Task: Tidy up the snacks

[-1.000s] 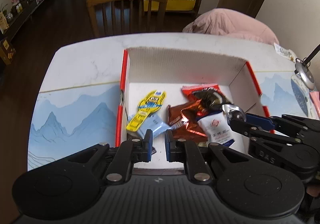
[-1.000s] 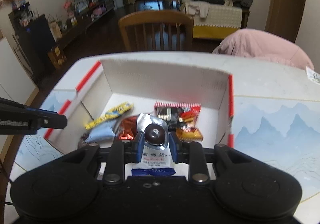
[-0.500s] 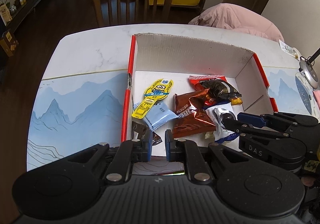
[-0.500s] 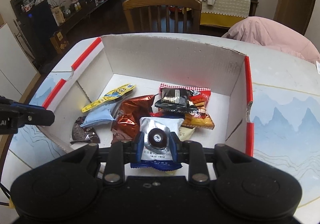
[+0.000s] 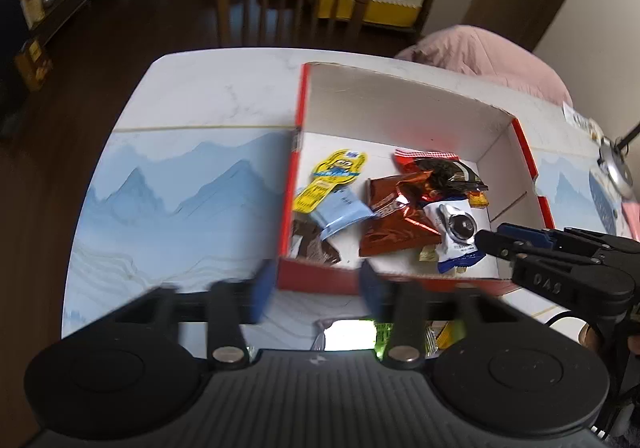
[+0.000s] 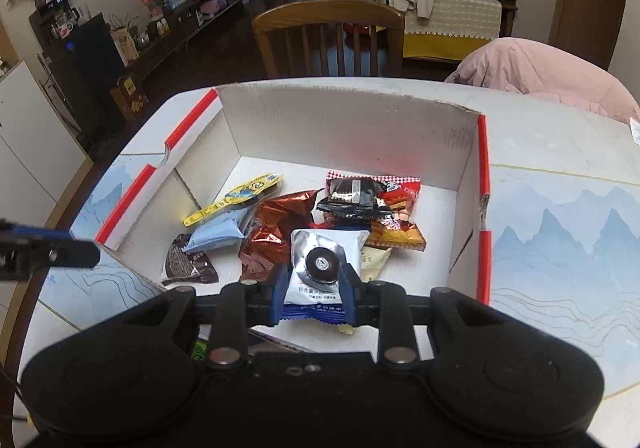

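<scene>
A white cardboard box with red rims (image 5: pixel 400 116) (image 6: pixel 348 128) stands on the table and holds several snack packets. The white and blue milk packet (image 6: pixel 326 268) (image 5: pixel 456 236) lies at the box's near side on the other snacks. My right gripper (image 6: pixel 314 286) is open, its jaws on either side of that packet's near end, no longer squeezing it. My left gripper (image 5: pixel 316 290) is open and empty, motion-blurred, just in front of the box's near wall. A yellow minion packet (image 5: pixel 328 180), a light-blue packet (image 5: pixel 340 212) and a brown foil packet (image 5: pixel 394 224) lie in the box.
More snack packets (image 5: pixel 380 332) lie on the table under my left gripper, in front of the box. A blue mountain-print mat (image 5: pixel 180 192) covers the table. A wooden chair (image 6: pixel 328 36) stands at the far edge. A lamp (image 5: pixel 614 168) is at the right.
My right gripper lowered the milk packet into the box and opened its jaws. My left gripper pulled back out of the box and opened wide.
</scene>
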